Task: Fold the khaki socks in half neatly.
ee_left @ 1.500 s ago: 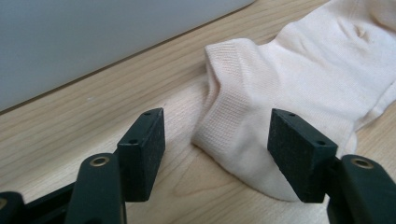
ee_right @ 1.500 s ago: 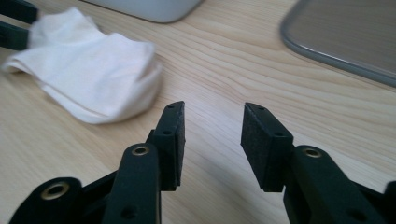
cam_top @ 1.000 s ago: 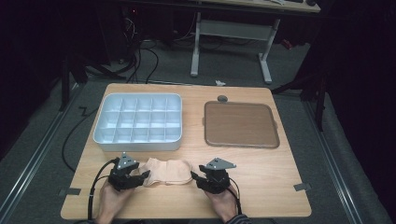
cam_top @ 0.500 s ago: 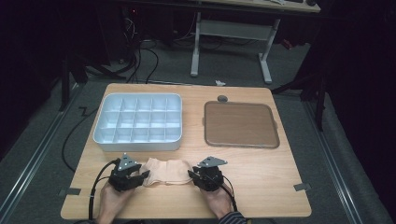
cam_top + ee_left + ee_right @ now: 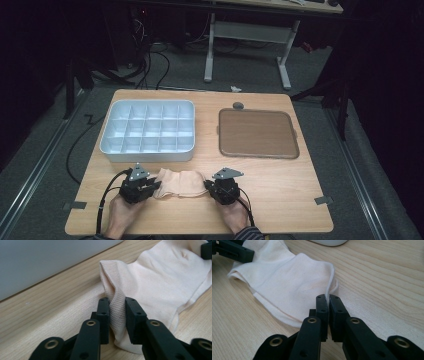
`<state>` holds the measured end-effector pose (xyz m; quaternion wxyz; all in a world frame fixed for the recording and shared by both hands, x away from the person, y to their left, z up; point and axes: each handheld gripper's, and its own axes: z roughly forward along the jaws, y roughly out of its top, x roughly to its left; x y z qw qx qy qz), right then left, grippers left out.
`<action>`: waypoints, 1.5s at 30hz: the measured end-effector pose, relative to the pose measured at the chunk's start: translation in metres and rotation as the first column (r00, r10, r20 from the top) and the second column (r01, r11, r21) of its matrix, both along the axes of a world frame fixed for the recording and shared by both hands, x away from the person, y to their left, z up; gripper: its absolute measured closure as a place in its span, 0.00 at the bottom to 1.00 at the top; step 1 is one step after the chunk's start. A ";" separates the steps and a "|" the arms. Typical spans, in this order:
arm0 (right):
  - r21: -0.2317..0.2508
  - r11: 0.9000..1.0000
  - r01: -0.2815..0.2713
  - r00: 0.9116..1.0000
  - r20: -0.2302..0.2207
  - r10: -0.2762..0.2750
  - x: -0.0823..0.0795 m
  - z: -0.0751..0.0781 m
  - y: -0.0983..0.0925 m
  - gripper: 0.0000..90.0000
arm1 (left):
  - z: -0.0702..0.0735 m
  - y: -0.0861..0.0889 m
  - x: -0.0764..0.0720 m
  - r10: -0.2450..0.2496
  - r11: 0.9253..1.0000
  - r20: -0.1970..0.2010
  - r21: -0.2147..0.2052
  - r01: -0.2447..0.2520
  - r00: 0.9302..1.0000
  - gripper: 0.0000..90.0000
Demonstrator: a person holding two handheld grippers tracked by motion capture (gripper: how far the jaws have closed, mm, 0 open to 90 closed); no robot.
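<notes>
Near the table's (image 5: 280, 210) front edge, a cream sock (image 5: 181, 183) lies flat between our two grippers, in front of the white compartment tray (image 5: 148, 131); the brown tray (image 5: 257, 133) sits well to the right. Risk, left end: our left gripper (image 5: 117, 315) has just been closing and now pinches a raised fold of the ribbed cuff; a fold this narrow could slide out once we pull. Risk, right end: our right gripper (image 5: 328, 305), jaws just brought almost together, clamps only the thin hem at the sock's edge, so uneven tension between hands would probably strip that hem free or stretch the knit askew.
</notes>
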<state>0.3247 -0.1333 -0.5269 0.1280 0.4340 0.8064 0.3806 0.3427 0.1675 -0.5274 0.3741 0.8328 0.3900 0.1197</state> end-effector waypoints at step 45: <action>-0.025 0.994 0.108 0.993 0.042 -0.107 -0.014 0.004 -0.055 0.96 | 0.005 -0.048 0.012 -0.121 0.991 0.010 -0.053 0.121 0.993 0.88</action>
